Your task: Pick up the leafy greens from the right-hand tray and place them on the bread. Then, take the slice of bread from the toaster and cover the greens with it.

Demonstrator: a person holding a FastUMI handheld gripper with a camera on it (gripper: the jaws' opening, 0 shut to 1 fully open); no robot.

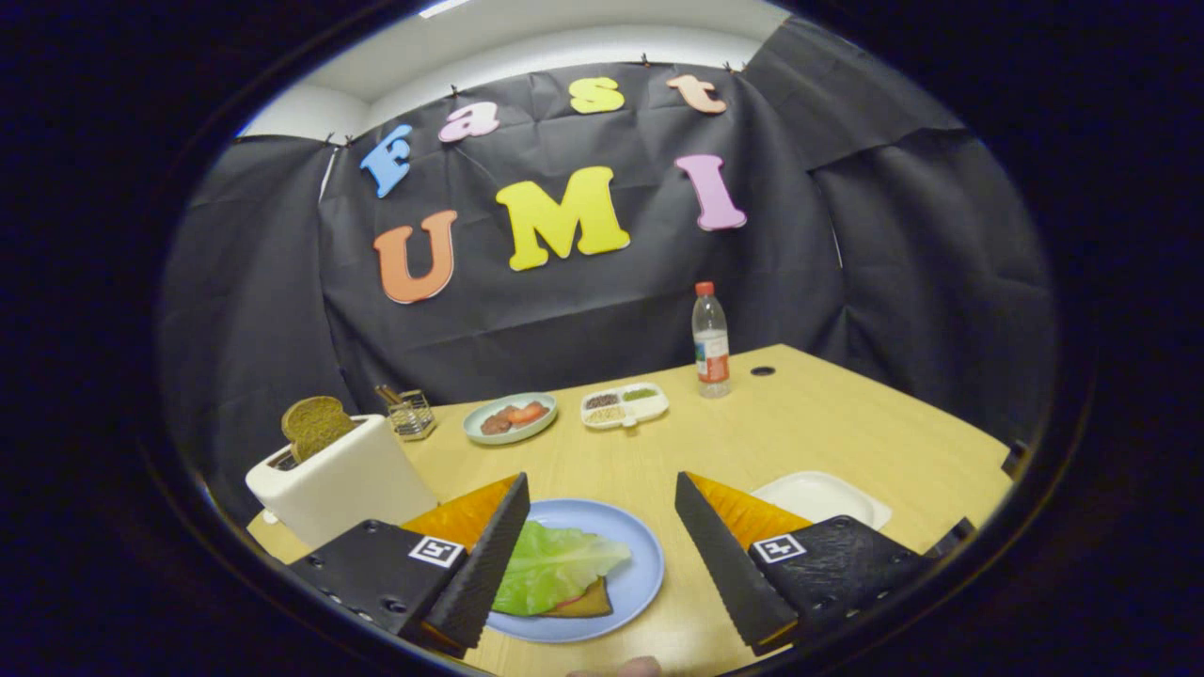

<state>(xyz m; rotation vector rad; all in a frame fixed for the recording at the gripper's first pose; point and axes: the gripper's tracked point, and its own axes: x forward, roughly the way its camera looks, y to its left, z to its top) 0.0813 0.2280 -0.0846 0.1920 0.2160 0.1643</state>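
Observation:
A green lettuce leaf [550, 566] lies on a slice of bread [585, 603] on the blue plate [640, 555], between and just below my fingers. My gripper [602, 550] is open above the plate, with nothing held between its fingers. To the left, a white toaster [343, 484] holds a brown bread slice [315, 425] sticking up from its slot. On the right, partly behind my right finger, sits a white tray [828, 494].
A green plate [511, 417] with pieces of food, a white divided dish [625, 404] and a small wire rack [411, 414] stand further back on the wooden table [847, 414]. A water bottle [711, 340] stands near the back right, beside a cable hole [763, 370].

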